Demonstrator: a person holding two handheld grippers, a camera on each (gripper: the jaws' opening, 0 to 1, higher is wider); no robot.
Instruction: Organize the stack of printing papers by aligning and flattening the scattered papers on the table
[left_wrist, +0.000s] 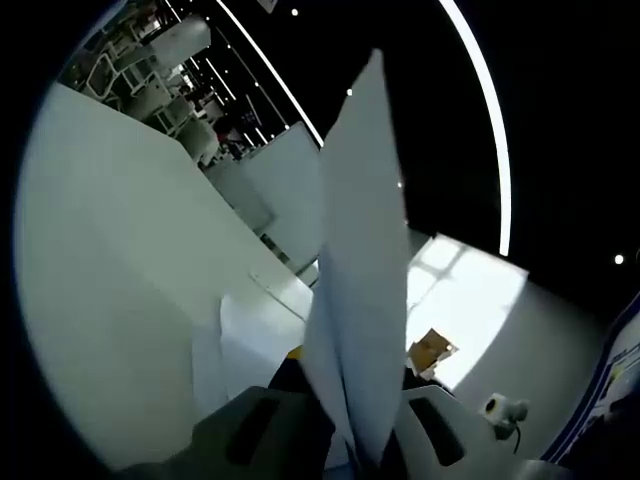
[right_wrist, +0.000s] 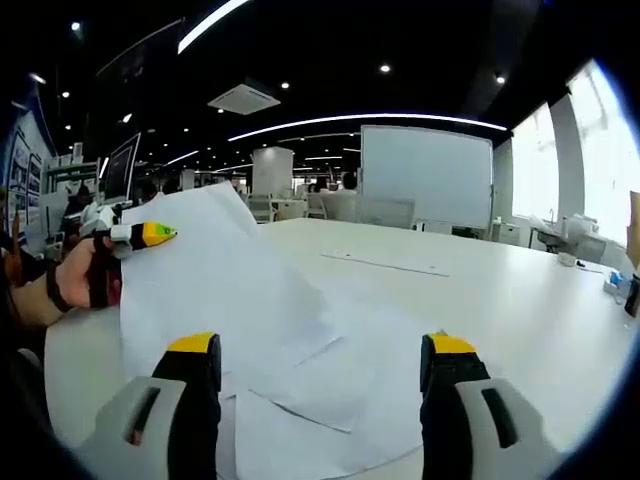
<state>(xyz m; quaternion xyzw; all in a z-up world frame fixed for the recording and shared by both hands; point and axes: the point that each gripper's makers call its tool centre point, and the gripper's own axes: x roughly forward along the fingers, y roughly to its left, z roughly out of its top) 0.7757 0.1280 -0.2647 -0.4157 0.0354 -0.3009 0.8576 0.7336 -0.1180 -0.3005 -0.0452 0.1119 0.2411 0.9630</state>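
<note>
A white sheet (left_wrist: 362, 260) rises edge-on from between the jaws of my left gripper (left_wrist: 352, 368), which is shut on it. In the right gripper view that same left gripper (right_wrist: 140, 236) is held by a hand at the left and lifts the sheet (right_wrist: 205, 270) by its upper corner, slanting above the table. More loose sheets (right_wrist: 300, 390) lie overlapping and askew on the white table (right_wrist: 500, 300), just ahead of my right gripper (right_wrist: 322, 345). Its yellow-tipped jaws stand wide apart with nothing between them. Other sheets (left_wrist: 250, 320) lie on the table below the left gripper.
A long thin strip (right_wrist: 385, 262) lies farther back on the table. A whiteboard (right_wrist: 425, 175) stands beyond the table's far edge. Small items (right_wrist: 570, 255) sit near the right side. A cardboard box (left_wrist: 432, 350) and a small white device (left_wrist: 497, 408) show past the table.
</note>
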